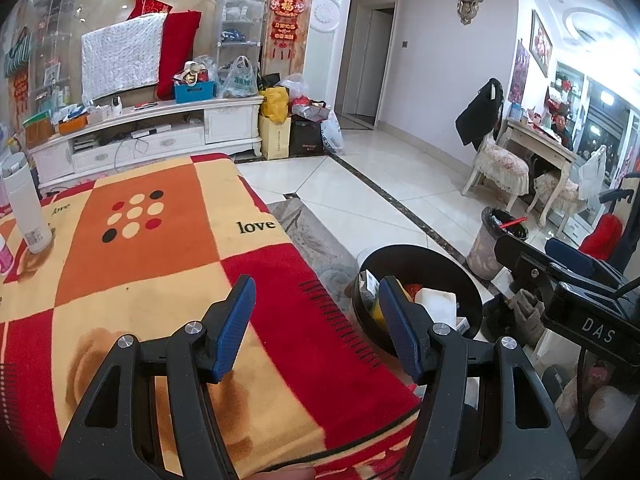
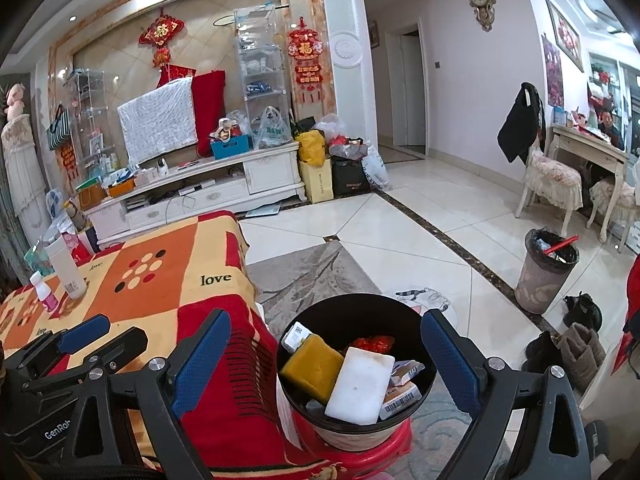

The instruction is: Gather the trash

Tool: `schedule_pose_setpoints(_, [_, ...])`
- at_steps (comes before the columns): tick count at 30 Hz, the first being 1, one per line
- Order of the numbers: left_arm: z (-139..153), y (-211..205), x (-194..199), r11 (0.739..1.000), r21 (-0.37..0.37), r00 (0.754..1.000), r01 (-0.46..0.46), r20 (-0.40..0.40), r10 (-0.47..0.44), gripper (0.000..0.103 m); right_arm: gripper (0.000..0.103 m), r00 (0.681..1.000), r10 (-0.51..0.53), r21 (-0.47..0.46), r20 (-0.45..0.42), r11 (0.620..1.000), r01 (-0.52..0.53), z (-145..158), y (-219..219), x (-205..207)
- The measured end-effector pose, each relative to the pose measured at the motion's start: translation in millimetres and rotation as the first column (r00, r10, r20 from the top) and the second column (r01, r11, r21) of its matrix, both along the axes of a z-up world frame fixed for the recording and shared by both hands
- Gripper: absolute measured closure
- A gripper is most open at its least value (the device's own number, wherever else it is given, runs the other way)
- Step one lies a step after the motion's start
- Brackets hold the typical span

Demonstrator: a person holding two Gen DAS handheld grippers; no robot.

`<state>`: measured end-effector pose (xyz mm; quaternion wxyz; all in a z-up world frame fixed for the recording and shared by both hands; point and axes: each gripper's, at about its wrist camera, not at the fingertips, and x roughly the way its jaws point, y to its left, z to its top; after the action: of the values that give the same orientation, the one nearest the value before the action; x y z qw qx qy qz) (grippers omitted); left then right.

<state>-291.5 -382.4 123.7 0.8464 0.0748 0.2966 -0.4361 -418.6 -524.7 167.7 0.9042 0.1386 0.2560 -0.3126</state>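
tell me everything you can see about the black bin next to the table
The black bin is a round, glossy, plastic-looking container with a dark interior and a paler lower wall. It stands upright on something red, close beside the blanket-covered table. It is nearly full: a white foam-like block leans on a mustard-yellow sponge-like slab, with small barcoded cartons and a red wrapper around them. The right gripper hangs open above it, touching nothing.

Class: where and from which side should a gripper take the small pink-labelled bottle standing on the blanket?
Grip the small pink-labelled bottle around its body, coming level from the right. It stands upright, and the taller white bottle stands close behind it.
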Motion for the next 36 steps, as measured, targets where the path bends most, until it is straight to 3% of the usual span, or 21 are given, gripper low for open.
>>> schedule_pose_setpoints(36, [-12, -3, 2, 1.000, 0.019, 0.999, 0.013, -0.036, -0.012, 0.040, 0.008, 0.999, 0.002, 0.027, -0.037, 1.000, -0.001, -8, -5, 2])
